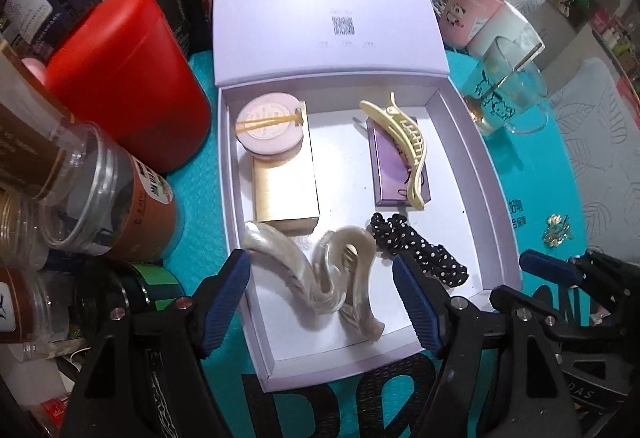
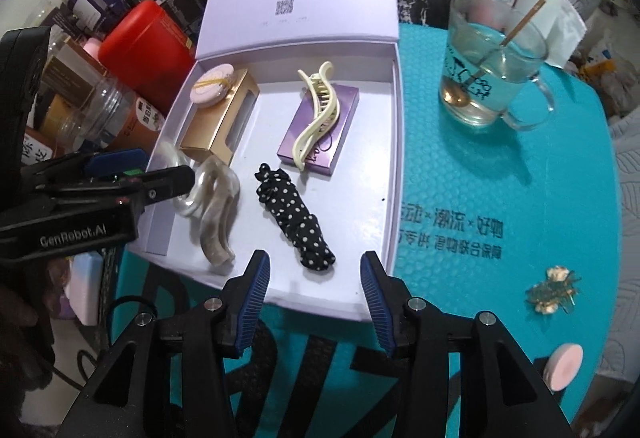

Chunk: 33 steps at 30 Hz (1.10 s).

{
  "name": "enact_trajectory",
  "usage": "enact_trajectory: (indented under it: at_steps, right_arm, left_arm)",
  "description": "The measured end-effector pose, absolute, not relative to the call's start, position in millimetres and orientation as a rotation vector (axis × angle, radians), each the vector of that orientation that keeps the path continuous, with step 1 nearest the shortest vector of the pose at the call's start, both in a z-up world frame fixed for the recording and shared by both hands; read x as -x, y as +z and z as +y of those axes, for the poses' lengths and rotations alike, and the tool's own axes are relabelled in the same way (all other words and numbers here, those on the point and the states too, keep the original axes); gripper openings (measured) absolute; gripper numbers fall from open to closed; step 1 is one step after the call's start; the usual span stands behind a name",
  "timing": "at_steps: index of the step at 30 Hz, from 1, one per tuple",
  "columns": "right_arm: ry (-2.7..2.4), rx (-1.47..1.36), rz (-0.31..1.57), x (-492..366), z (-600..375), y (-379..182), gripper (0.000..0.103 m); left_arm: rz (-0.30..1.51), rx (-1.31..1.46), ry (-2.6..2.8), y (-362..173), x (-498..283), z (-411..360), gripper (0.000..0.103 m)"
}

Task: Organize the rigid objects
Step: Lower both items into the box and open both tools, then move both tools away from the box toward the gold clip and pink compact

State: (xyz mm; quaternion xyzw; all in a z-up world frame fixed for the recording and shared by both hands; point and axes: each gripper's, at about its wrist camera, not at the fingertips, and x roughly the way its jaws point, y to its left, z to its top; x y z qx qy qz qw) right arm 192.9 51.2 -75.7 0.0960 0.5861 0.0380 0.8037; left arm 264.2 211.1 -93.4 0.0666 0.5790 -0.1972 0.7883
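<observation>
An open lilac box lies on the teal mat. Inside are a gold box with a pink round compact on it, a purple box with a cream hair claw on it, a black polka-dot scrunchie and a pearly wavy hair clip. My left gripper is open, its jaws on either side of the pearly clip. My right gripper is open and empty at the box's near edge.
A glass mug with a spoon stands right of the box. A gold flower clip and a pink round item lie on the mat. A red container, jars and pink cups crowd the edges.
</observation>
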Motion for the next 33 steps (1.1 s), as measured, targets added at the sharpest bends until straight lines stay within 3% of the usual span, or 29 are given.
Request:
enact_trajectory:
  at_steps: [12,15,28,30,33]
  right_arm:
    - [0.079,-0.186,1.141,-169,47,-37,0.047]
    - [0.072,-0.196,1.113,-159,42,-25,0.052]
    - [0.002,-0.195,1.037,-106,11,7,0.055]
    - [-0.014,-0.195,1.027,-97,5,10,0.057]
    - [-0.04,-0.212,1.026,-83,-7,13,0.057]
  left_arm:
    - [1.167,-0.129,-0.404,-56,-240,203,0.074]
    - [1.142,-0.127,-0.414,-43,-231,198,0.074]
    - [1.063,-0.159,-0.477,-8,-190,156,0.074]
    - [1.061,-0.163,-0.485,-7,-185,149,0.083]
    - [1.058,-0.159,-0.508,-6,-175,138,0.083]
